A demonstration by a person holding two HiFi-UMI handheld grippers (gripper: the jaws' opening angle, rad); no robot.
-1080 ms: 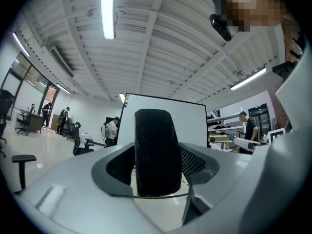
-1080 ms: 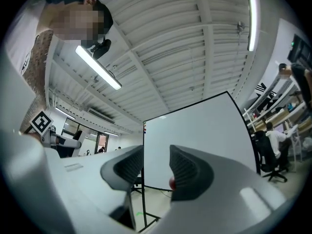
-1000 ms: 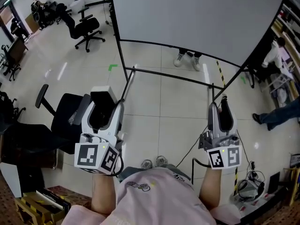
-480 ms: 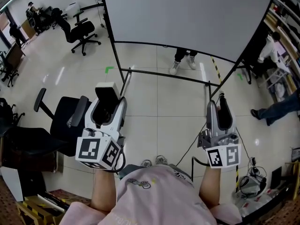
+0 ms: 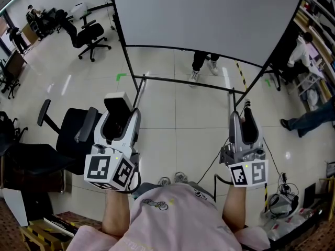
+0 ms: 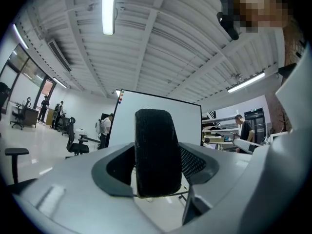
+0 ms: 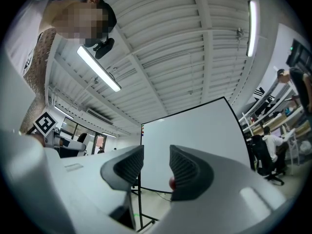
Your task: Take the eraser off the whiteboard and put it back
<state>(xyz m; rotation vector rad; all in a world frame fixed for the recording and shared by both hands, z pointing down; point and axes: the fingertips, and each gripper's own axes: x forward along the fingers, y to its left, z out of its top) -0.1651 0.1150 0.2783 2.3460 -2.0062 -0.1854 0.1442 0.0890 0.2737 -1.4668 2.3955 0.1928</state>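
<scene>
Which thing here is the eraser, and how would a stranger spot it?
Start at the big whiteboard on its black stand; facing it, a person holds two hand-held grippers. The eraser is the block clamped in the left hand-held gripper. Its black felt face and pale back set it apart; the right hand-held gripper holds nothing.

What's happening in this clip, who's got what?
A person in a pink top stands facing a large white whiteboard on a black wheeled frame, with a gripper in each hand. The left gripper is clamped on a white-backed black felt eraser, held level out in front and clear of the board. The right gripper is tilted up a little, its jaws apart with nothing between them. The eraser is off the board and not yet put back.
</scene>
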